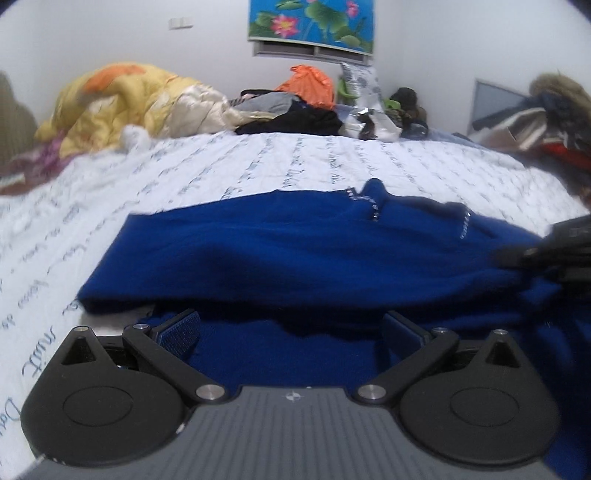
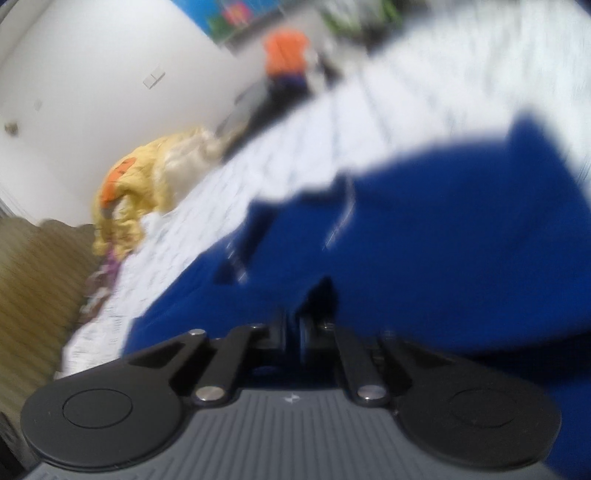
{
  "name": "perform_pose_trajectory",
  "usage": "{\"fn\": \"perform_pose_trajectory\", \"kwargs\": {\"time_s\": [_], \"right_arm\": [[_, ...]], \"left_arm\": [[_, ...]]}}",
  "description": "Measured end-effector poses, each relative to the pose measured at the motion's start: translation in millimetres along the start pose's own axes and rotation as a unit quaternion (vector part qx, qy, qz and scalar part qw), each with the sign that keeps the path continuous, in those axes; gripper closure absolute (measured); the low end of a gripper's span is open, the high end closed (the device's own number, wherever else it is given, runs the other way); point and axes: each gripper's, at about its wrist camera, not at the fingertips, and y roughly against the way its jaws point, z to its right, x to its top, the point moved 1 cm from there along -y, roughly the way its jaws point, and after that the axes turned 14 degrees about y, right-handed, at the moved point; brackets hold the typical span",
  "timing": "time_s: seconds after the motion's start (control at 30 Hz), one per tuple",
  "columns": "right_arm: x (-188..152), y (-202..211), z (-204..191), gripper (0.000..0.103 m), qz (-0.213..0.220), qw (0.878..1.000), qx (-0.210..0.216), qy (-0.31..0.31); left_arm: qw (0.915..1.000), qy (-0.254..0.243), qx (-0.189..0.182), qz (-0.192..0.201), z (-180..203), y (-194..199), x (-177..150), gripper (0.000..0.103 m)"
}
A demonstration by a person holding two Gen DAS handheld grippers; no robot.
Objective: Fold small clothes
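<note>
A dark blue knitted garment (image 1: 295, 243) with small sparkly trim lies spread on the white printed bedsheet (image 1: 258, 162). My left gripper (image 1: 290, 325) is open, its two fingers wide apart over the garment's near edge, with loose blue cloth between them and untouched by the pads. My right gripper (image 1: 517, 254) comes in from the right edge of the left wrist view, where folds of the cloth run toward its tip. In the blurred right wrist view the right gripper (image 2: 293, 326) is shut, its jaws pressed together on a pinch of the blue garment (image 2: 424, 240).
A crumpled yellow and orange quilt (image 1: 122, 99) lies at the bed's far left. A heap of dark and orange clothes (image 1: 303, 103) sits at the head of the bed. More clothing (image 1: 546, 118) is piled at the far right. A floral picture (image 1: 314, 22) hangs on the white wall.
</note>
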Motion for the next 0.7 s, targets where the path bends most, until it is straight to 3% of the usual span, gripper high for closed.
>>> {"fn": "perform_pose_trajectory", "kwargs": {"time_s": [0.13,0.23,0.43,0.63,0.7], "right_arm": [[14,36,1,0.097,0.034,0.992,-0.085,0.088],[19,56,12,0.097,0.044,0.984,-0.129,0.117],[11,73,46,0.097,0.035,0.975,-0.185,0.115],[-1,50,56,0.095,-0.009,0.972,-0.203,0.114],[-3,48,51,0.085,-0.018,0.965,-0.226,0.129]], "left_arm": [[1.0,0.006,0.006,-0.001,-1,1,0,0.0],[1.0,0.002,0.009,0.001,1,2,0,0.0],[0.9999,0.006,0.008,-0.003,0,2,0,0.0],[0.9999,0.005,0.009,-0.01,0,1,1,0.0],[0.9999,0.005,0.009,-0.01,0,1,1,0.0]]}}
